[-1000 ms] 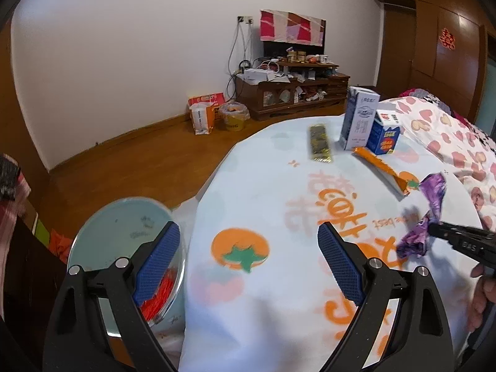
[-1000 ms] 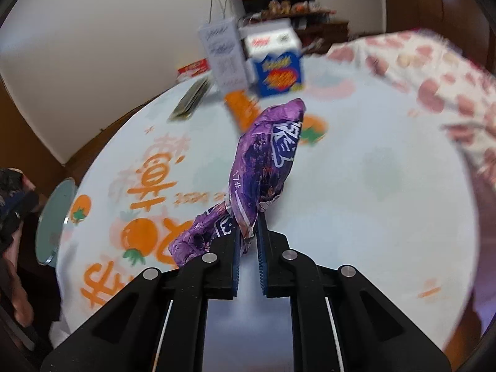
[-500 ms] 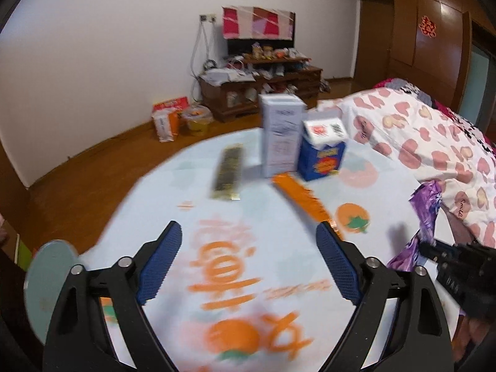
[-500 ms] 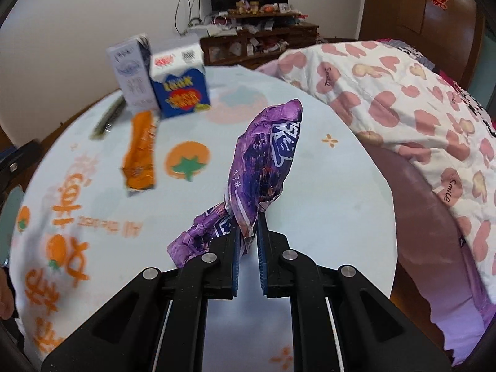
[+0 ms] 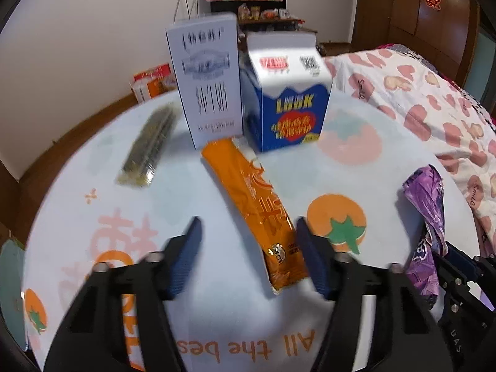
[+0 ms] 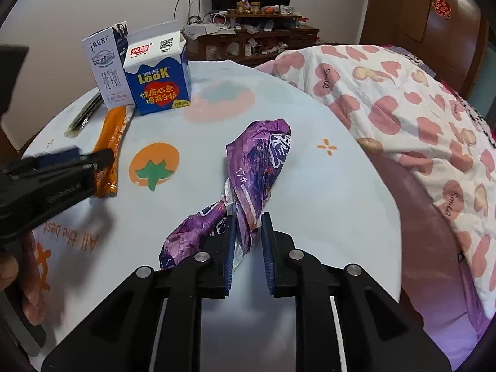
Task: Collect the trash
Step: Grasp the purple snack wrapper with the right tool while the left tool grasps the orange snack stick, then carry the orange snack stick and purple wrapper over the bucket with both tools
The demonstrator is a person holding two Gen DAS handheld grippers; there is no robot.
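Note:
An orange snack wrapper (image 5: pixel 251 204) lies flat on the round table (image 5: pixel 356 179). My left gripper (image 5: pixel 248 248) straddles its near end. The jaws are closing, the right pad is at the wrapper's edge and the left pad is clear of it. A crumpled purple wrapper (image 6: pixel 260 161) stands between the pads of my right gripper (image 6: pixel 247 241). Those jaws are opening, and a gap shows beside the right pad. The purple wrapper (image 5: pixel 426 204) and the right gripper (image 5: pixel 449 266) also show at the right of the left wrist view.
A white milk carton (image 5: pixel 207 83) and a blue carton (image 5: pixel 288 99) stand just beyond the orange wrapper. A flat green-gold packet (image 5: pixel 148 148) lies to their left. A heart-print quilt (image 5: pixel 434 108) borders the table on the right. A pale bin (image 5: pixel 9 272) sits at the lower left.
My left gripper swept from over the bin across the table to the orange wrapper, and its jaws narrowed. The right gripper's pads spread slightly, and the purple wrapper sagged between them.

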